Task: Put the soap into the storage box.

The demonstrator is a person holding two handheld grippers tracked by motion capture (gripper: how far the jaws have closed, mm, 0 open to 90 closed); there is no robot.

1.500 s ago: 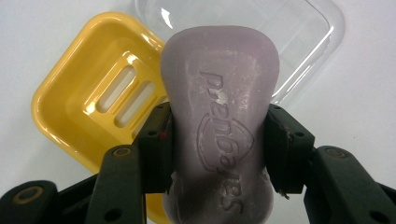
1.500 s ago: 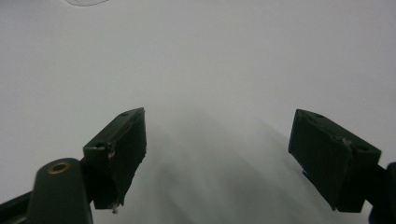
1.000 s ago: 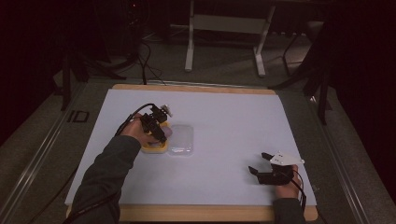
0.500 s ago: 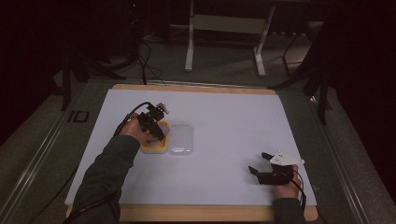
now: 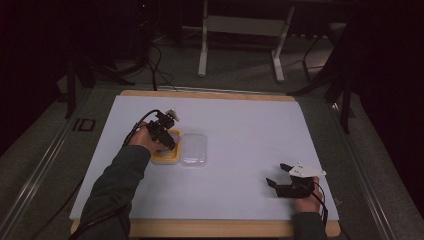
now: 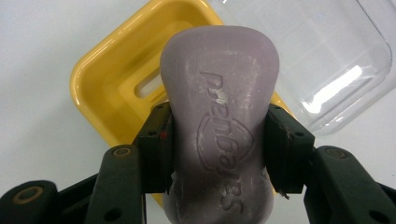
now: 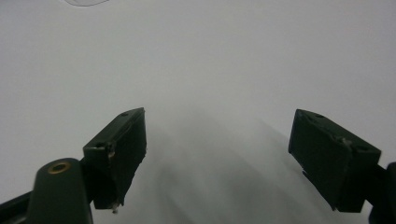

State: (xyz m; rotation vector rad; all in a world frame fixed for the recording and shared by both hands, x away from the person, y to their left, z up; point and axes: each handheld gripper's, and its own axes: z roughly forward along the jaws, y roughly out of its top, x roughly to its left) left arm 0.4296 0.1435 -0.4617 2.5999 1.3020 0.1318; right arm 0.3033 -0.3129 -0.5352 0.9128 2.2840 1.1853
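A pale purple bar of soap (image 6: 219,93) with an embossed name sits between the jaws of my left gripper (image 6: 219,140), which is shut on its sides. Just beneath it lies an open yellow soap dish (image 6: 107,88) with a slot in its floor. In the high view the left gripper (image 5: 162,134) hovers over that dish (image 5: 165,159) at the mat's left middle. A clear plastic lid (image 5: 194,150) lies flat right beside the dish. My right gripper (image 5: 280,176) rests near the front right corner, jaws wide open (image 7: 217,154) over bare white mat.
A white mat (image 5: 250,125) covers the wooden table (image 5: 210,228). Dark floor, cables and a metal stand's legs (image 5: 240,45) lie beyond the far edge. A rail (image 5: 45,165) runs along the left side.
The left gripper with the soap has shifted only slightly over the yellow dish. The right gripper has stayed where it was.
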